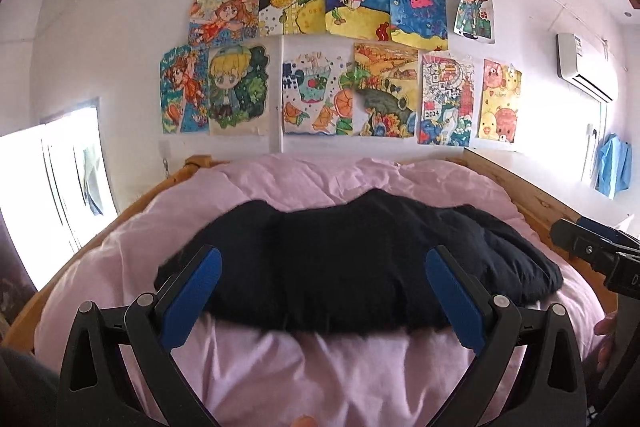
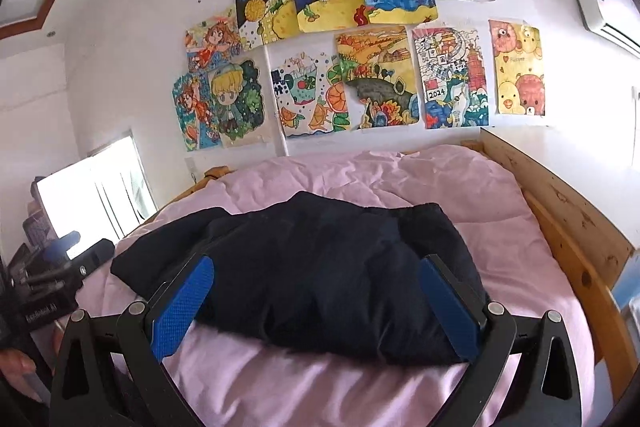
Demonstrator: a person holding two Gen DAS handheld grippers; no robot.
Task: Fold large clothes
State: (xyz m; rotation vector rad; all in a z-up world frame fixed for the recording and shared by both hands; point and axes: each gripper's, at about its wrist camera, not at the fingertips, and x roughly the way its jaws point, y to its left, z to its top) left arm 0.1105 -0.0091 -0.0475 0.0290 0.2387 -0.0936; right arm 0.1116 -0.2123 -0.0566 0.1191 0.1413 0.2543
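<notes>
A dark navy garment (image 1: 360, 227) (image 2: 320, 227) lies folded into a wide bundle across a pink duvet (image 1: 320, 379) (image 2: 320, 387) on a bed. My left gripper (image 1: 324, 255) hovers at the bundle's near edge, open wide, and its blue pads (image 1: 192, 299) frame the cloth without pressing it. My right gripper (image 2: 318, 261) is also open wide at the near edge, over the bundle's right part. Each gripper shows in the other's view: the right one (image 1: 592, 251) at the right edge, the left one (image 2: 60, 267) at the left edge. Neither holds anything.
A wooden bed frame (image 2: 568, 211) (image 1: 532, 199) rims the duvet. Children's drawings (image 1: 340, 59) cover the white wall behind. An air conditioner (image 1: 580, 67) hangs high on the right, a blue cloth (image 1: 614, 165) below it. A bright window (image 1: 52, 187) is on the left.
</notes>
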